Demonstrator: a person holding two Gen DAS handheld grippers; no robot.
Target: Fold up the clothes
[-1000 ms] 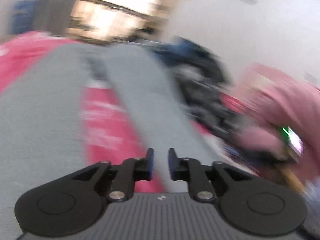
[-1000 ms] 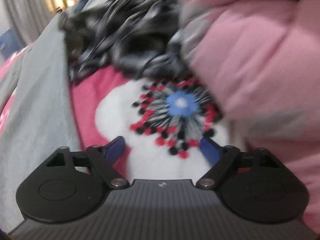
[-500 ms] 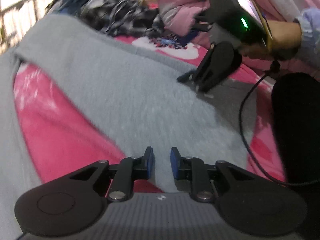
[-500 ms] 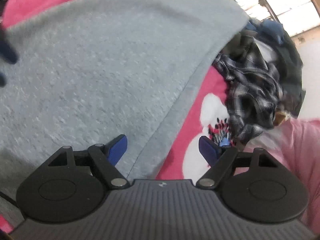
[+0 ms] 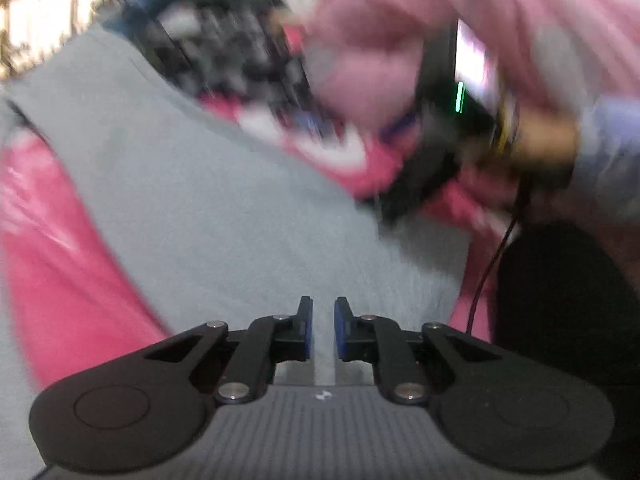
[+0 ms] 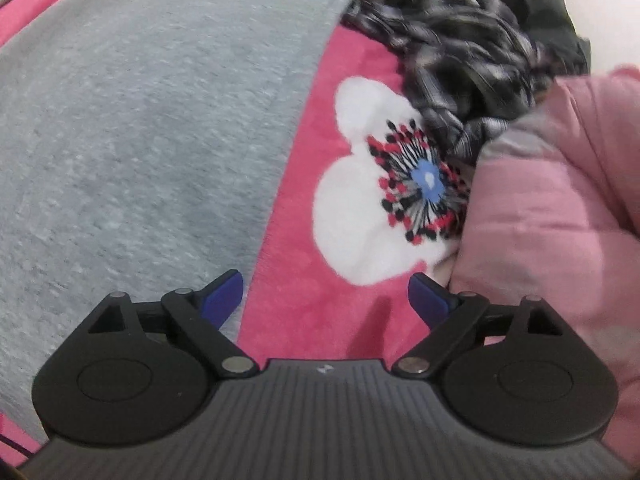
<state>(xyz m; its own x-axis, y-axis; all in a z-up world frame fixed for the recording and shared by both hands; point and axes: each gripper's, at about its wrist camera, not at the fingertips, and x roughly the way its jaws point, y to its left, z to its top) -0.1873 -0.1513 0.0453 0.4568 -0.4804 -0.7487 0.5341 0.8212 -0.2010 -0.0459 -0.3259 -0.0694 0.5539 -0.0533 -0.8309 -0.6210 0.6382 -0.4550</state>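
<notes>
A grey fleece garment (image 5: 240,220) (image 6: 140,140) lies spread flat on a pink blanket (image 6: 360,60). My left gripper (image 5: 320,320) hovers low over the garment's near part. Its jaws are closing to a narrow gap, and only the cloth below shows through it. My right gripper (image 6: 326,292) is over the blanket just beside the garment's right edge. Its jaws are opening wide, with nothing between them. In the left wrist view the right gripper (image 5: 420,176) appears blurred, held by a hand (image 5: 548,144) past the garment's far edge.
A heap of dark plaid clothes (image 6: 460,40) (image 5: 224,48) lies beyond the garment. A pink padded jacket (image 6: 540,200) crowds the right side beside a white flower print (image 6: 400,184). A black trouser leg (image 5: 560,300) and a cable (image 5: 492,264) are at the right.
The left gripper's gap has narrowed as it swung across the grey garment. The right gripper rolled, slid from over the garment to its right edge, and opened wider.
</notes>
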